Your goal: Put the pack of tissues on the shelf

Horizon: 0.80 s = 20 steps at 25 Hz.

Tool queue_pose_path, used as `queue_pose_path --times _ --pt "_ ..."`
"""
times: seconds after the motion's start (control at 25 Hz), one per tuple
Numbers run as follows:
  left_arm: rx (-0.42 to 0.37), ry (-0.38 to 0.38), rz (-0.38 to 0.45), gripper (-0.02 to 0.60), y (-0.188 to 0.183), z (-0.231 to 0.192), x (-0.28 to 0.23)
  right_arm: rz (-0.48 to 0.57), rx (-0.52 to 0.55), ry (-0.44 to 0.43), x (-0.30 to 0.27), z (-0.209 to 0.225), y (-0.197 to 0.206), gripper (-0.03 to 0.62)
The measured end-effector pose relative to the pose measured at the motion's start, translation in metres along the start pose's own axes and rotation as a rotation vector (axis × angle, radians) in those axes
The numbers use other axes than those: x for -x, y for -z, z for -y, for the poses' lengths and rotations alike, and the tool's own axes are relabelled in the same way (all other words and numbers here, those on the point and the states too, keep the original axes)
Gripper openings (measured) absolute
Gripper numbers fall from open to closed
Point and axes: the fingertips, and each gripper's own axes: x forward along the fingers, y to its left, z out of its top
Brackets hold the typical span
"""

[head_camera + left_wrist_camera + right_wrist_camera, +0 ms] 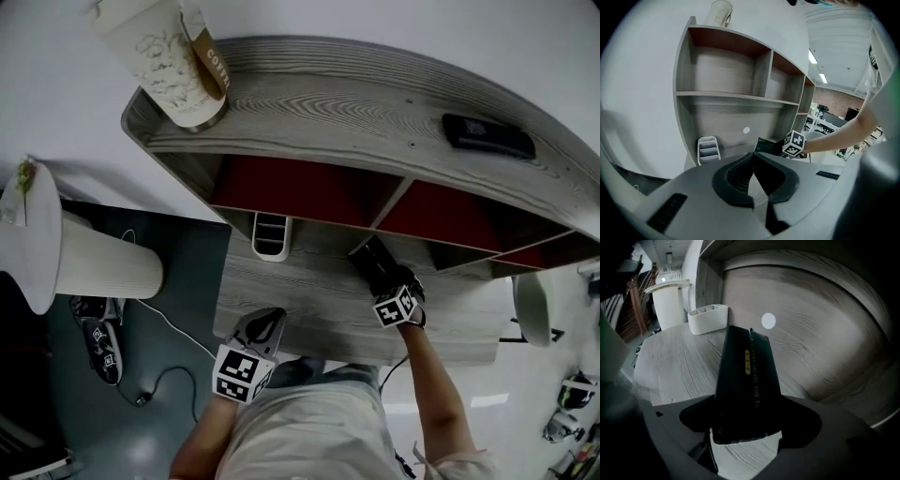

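A grey wood-grain shelf unit (375, 112) stands against a white wall (56, 84) straight ahead of the left fingers (733, 180), its worktop (309, 300) beneath them. To their left a white round table (33, 253) stands on a dark teal floor (192, 262). Far off to their right are ceiling strip lights (813, 56) and a brick wall (834, 101).

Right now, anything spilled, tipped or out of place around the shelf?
Nothing stands out. The cup stands upright on top of the shelf, near its left corner. The organizer sits upright on the desk. The pack looks intact in the right tool. No spills show.
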Motion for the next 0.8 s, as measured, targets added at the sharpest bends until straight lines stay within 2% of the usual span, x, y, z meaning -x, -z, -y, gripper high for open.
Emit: queue_pose_path --times 0.48,0.6,0.8 --pt "0.094 -0.040 -0.003 0.015 0.025 -0.020 0.017 -0.039 0.394 0.132 -0.039 0.021 -0.032 0.420" --pt "0.121 -0.046 0.007 0.015 0.027 -0.021 0.021 -0.049 0.448 0.151 -0.048 0.027 -0.038 0.420" --pt "0.159 -0.051 0.022 0.015 0.029 -0.025 0.026 -0.047 0.506 0.237 -0.048 0.042 -0.051 0.430"
